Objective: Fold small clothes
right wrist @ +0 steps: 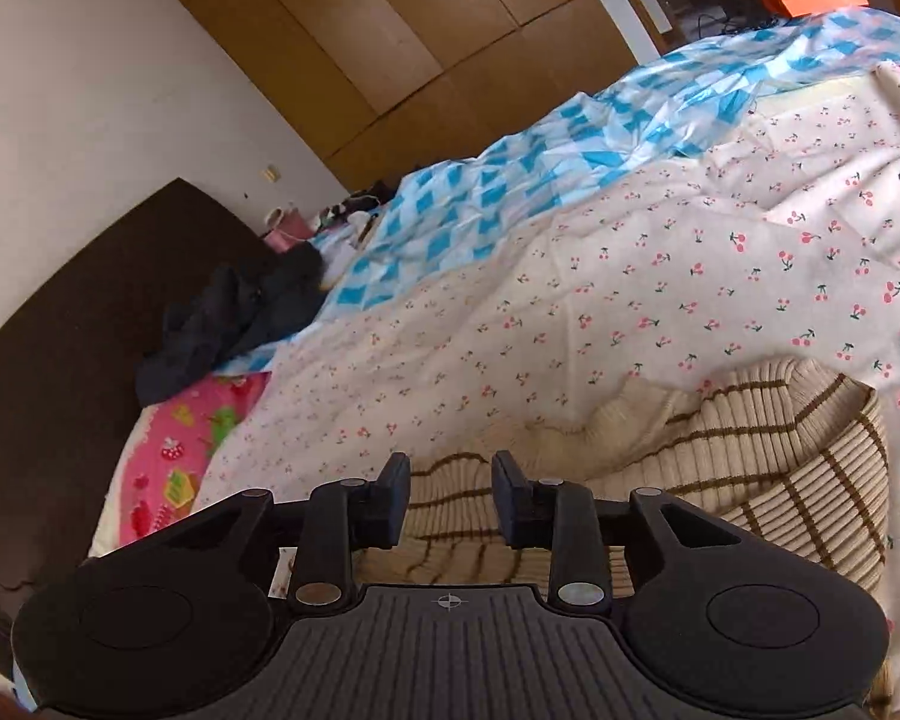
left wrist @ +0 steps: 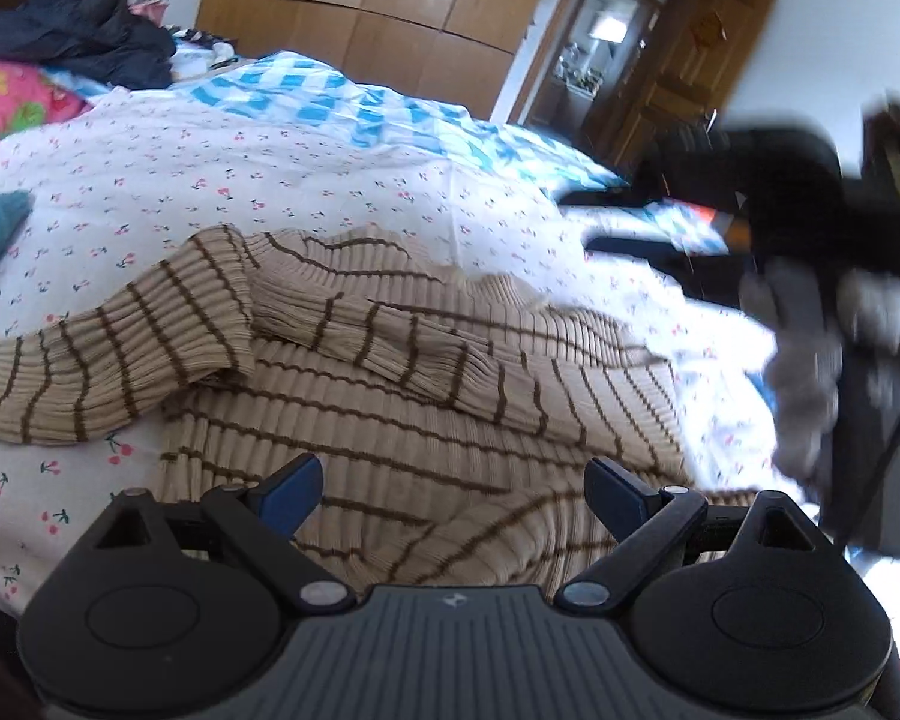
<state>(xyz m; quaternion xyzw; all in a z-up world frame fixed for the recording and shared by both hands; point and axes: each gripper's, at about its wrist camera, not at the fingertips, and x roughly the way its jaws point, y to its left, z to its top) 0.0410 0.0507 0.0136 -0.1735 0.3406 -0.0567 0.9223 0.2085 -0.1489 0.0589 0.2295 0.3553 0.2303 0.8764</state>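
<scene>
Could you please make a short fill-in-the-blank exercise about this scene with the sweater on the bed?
1. The sweater is beige with thin ____ stripes.
2. The bed sheet under it is printed with small ____.
3. The left gripper has its jaws ____, with nothing between them.
4. The checked cover is white and ____.

Missing words: brown; cherries; open; blue
</scene>
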